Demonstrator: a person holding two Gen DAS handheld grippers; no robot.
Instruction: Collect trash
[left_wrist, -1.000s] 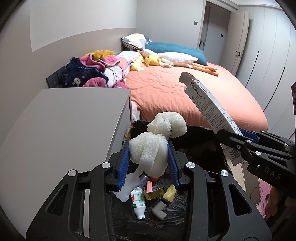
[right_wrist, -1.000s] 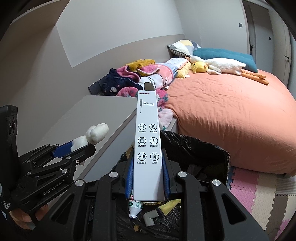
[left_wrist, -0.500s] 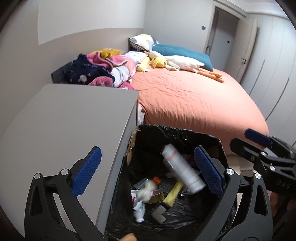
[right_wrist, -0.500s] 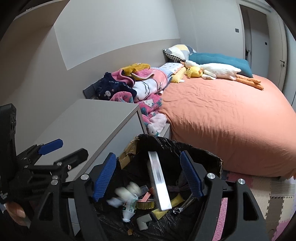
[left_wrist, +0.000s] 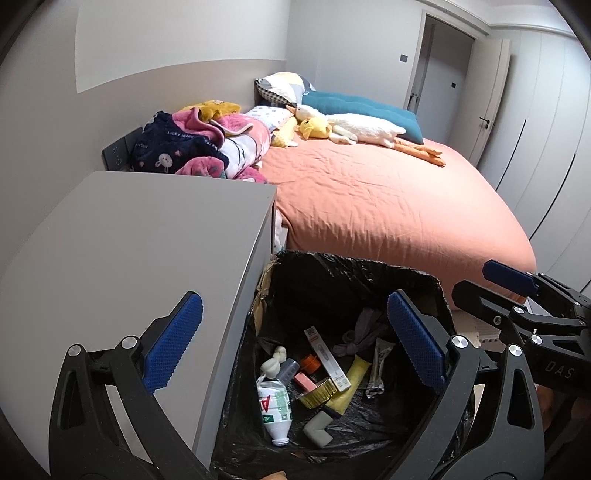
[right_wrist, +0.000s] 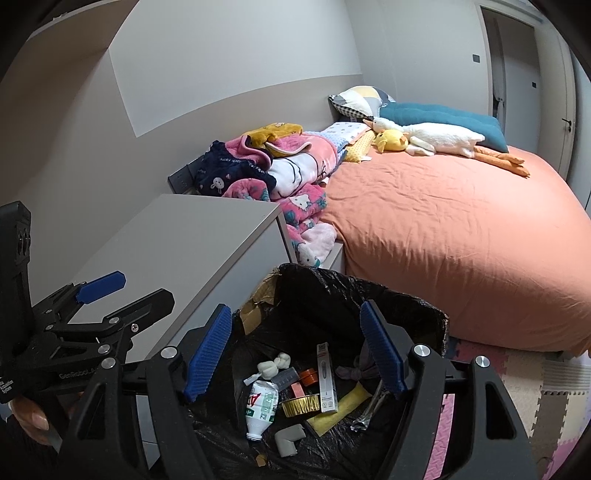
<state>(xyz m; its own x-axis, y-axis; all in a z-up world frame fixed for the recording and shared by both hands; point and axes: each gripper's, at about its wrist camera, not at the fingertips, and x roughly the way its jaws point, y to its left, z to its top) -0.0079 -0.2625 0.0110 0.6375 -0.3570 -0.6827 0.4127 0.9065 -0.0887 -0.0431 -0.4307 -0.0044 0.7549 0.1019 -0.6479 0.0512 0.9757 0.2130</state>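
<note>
Both grippers hang over the bin (left_wrist: 436, 284) with their fingers spread wide and nothing between them. On the left gripper (left_wrist: 291, 339), one blue finger (left_wrist: 173, 339) sits over the corner of the grey bench (left_wrist: 140, 240) beside the bin, and the other blue finger lies over the bin's far-side rim, so the gap between them spans most of the opening. The right gripper (right_wrist: 295, 350) is spread just as wide, its fingers (right_wrist: 208, 354) standing above the bin's mouth, one near the bench-side rim and one near the bed-side rim.

Down inside the bin, below both gaps, lies the trash: a knotted white foam piece (left_wrist: 273, 363) close to the bench-side wall, and a long white box (left_wrist: 327, 360) lying flat near the middle, resting partly on a gold foil cup (left_wrist: 314, 395) and a yellow tube (left_wrist: 349, 384). A crushed bottle (left_wrist: 275, 410) lies just below the foam, and a grey corner piece (left_wrist: 317, 424) lies near the bottom.

The bin's black liner (right_wrist: 406, 310) folds over the rim, with torn cardboard (right_wrist: 258, 299) showing at the bench-side corner. The bench presses against one side of the bin; the bed (left_wrist: 388, 199) with its orange sheet rises just behind it. Foam floor mats (right_wrist: 524, 373) show on the bin's bed side in the right wrist view.
</note>
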